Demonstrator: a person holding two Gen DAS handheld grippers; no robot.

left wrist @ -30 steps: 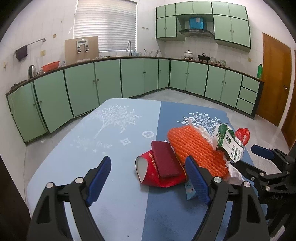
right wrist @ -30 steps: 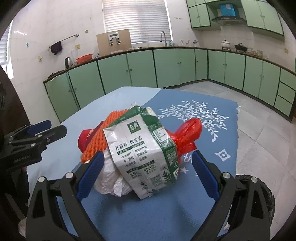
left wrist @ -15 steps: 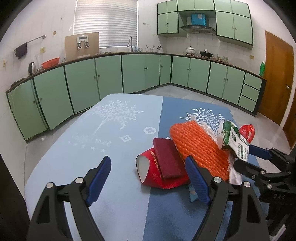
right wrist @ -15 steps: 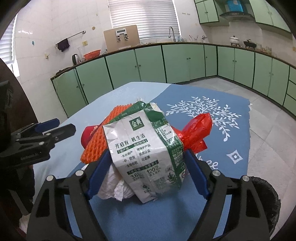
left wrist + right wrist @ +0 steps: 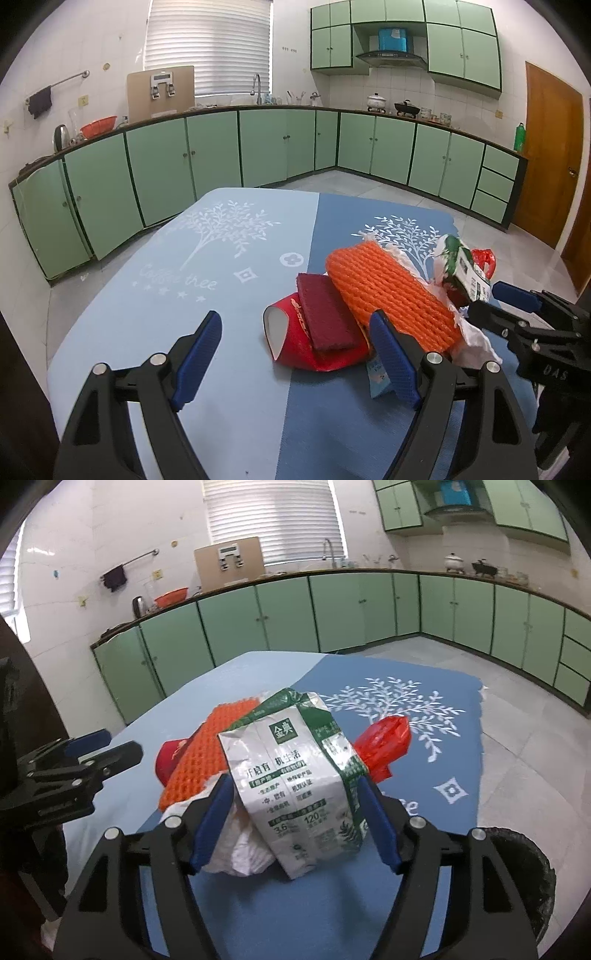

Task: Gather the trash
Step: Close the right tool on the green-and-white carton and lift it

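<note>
A heap of trash lies on the blue table (image 5: 184, 277). In it are an orange foam net (image 5: 388, 291), a dark red pad (image 5: 325, 314) on a red paper packet (image 5: 291, 350), a red plastic bag (image 5: 388, 742) and crumpled white tissue (image 5: 240, 845). My right gripper (image 5: 294, 786) has both blue pads against a green-and-white milk carton (image 5: 295, 775), which stands tilted above the tissue; its jaws are opening slightly. My left gripper (image 5: 294, 318) hangs open just short of the red packet, holding nothing.
A black bin (image 5: 524, 867) sits low at the right, beside the table edge. A small blue wrapper (image 5: 376, 376) lies under the left gripper's right finger. Green kitchen cabinets (image 5: 258, 147) ring the room beyond the table.
My right gripper's jaws came in from wide open onto the sides of the milk carton, and the carton now leans over more. The left gripper kept still.
</note>
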